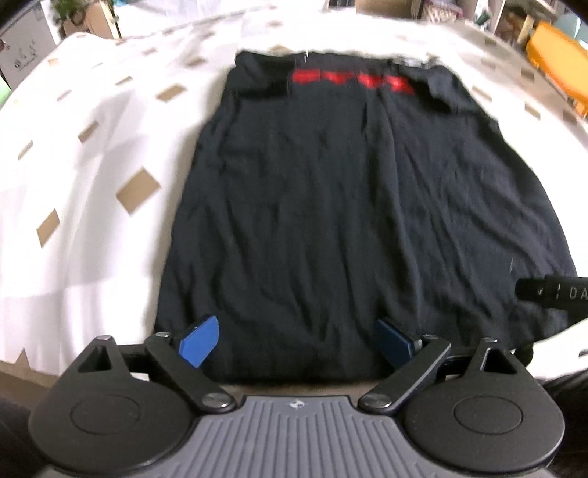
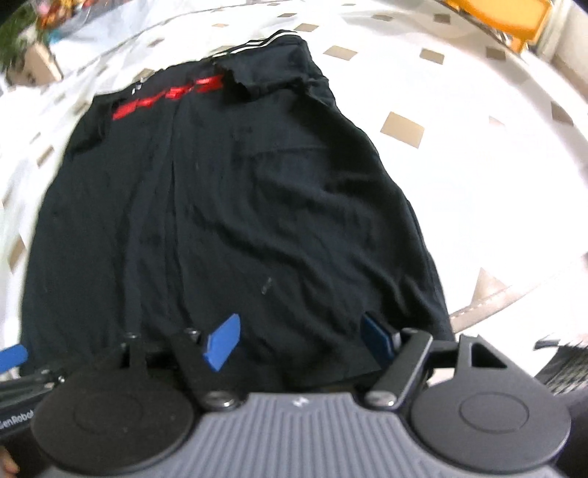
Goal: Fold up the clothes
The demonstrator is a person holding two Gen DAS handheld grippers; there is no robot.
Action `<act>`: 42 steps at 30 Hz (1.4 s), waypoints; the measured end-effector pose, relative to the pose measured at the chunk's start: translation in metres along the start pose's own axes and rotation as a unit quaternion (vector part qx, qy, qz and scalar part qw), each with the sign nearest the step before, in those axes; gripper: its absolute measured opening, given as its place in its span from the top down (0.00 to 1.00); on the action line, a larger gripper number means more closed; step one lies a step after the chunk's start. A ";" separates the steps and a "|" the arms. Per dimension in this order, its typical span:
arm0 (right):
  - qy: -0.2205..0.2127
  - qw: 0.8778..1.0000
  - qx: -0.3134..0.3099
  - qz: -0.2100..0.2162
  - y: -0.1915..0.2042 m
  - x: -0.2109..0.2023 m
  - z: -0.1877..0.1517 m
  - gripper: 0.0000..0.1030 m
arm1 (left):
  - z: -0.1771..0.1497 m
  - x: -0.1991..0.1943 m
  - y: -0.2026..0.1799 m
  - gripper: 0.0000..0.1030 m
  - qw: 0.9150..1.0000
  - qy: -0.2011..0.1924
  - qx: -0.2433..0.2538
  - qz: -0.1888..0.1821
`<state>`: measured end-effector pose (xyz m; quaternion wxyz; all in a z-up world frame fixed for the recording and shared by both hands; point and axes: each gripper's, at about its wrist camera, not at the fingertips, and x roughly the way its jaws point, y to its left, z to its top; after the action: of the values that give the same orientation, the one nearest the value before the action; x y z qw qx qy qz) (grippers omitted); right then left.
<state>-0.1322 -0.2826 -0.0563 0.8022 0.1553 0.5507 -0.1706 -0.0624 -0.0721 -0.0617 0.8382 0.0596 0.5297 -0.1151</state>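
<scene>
A black shirt (image 1: 330,206) lies flat on the white cover with tan squares (image 1: 92,147), its sleeves folded inward and a red printed band (image 1: 349,79) at its far end. My left gripper (image 1: 297,343) hovers over the near hem, left of centre, its blue fingers (image 1: 198,343) wide apart and open. In the right wrist view the same shirt (image 2: 239,220) fills the frame. My right gripper (image 2: 299,343) stands open over the near hem towards the shirt's right side. No pad presses on cloth. A blue fingertip of the left gripper (image 2: 11,356) shows at the left edge.
The covered surface (image 2: 477,184) extends on both sides of the shirt. An orange object (image 1: 558,62) stands at the far right beyond it. Cardboard boxes and a plant (image 1: 73,14) are at the far left. The right gripper's black body (image 1: 551,294) pokes in at the right.
</scene>
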 end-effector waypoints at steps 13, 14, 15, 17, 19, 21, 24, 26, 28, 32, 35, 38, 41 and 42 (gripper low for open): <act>-0.045 0.998 0.047 0.026 -0.006 0.012 0.021 0.30 | 0.008 0.019 0.006 0.10 1.000 0.008 -0.029 0.007; -0.048 0.997 0.048 0.030 -0.005 0.013 0.024 0.30 | 0.007 0.020 0.006 0.10 1.000 0.010 -0.029 0.007; -0.052 0.997 0.046 0.034 -0.003 0.013 0.027 0.30 | 0.007 0.021 0.005 0.10 1.000 0.011 -0.028 0.009; -0.060 0.997 0.041 0.037 0.000 0.015 0.035 0.30 | 0.007 0.022 0.005 0.10 0.999 0.012 -0.028 0.012; -0.067 0.997 0.035 0.031 0.003 0.018 0.045 0.30 | 0.008 0.023 0.006 0.10 0.999 0.014 -0.032 0.010; -0.073 0.996 0.033 0.029 0.005 0.021 0.056 0.30 | 0.008 0.025 0.006 0.10 0.999 0.015 -0.036 0.007; -0.077 0.996 0.036 0.035 0.005 0.026 0.070 0.30 | 0.010 0.026 0.005 0.10 0.999 0.016 -0.036 0.005; -0.075 0.996 0.040 0.042 0.003 0.030 0.077 0.30 | 0.012 0.026 0.003 0.10 0.999 0.015 -0.035 0.004; -0.075 0.995 0.041 0.045 0.003 0.040 0.086 0.30 | 0.013 0.026 0.001 0.10 0.999 0.011 -0.033 0.006; -0.070 0.995 0.045 0.055 0.004 0.055 0.097 0.30 | 0.016 0.027 -0.001 0.10 0.999 0.006 -0.031 0.013; -0.075 0.997 0.016 0.023 0.012 0.068 0.105 0.30 | 0.016 0.032 -0.001 0.10 0.999 0.017 -0.033 0.013; -0.083 0.996 0.000 -0.013 0.014 0.074 0.108 0.30 | 0.016 0.034 0.001 0.10 0.999 0.022 -0.040 0.011; -0.085 0.996 0.000 -0.022 0.011 0.078 0.113 0.23 | 0.014 0.034 0.000 0.09 0.999 0.024 -0.035 0.009; -0.085 0.996 0.003 -0.024 0.010 0.080 0.115 0.21 | 0.014 0.034 -0.001 0.09 0.999 0.025 -0.033 0.009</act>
<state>-0.0056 -0.3325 -0.0904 0.8412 0.1293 0.4838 -0.2039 -0.0362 -0.0803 -0.0867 0.8274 0.0393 0.5533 -0.0882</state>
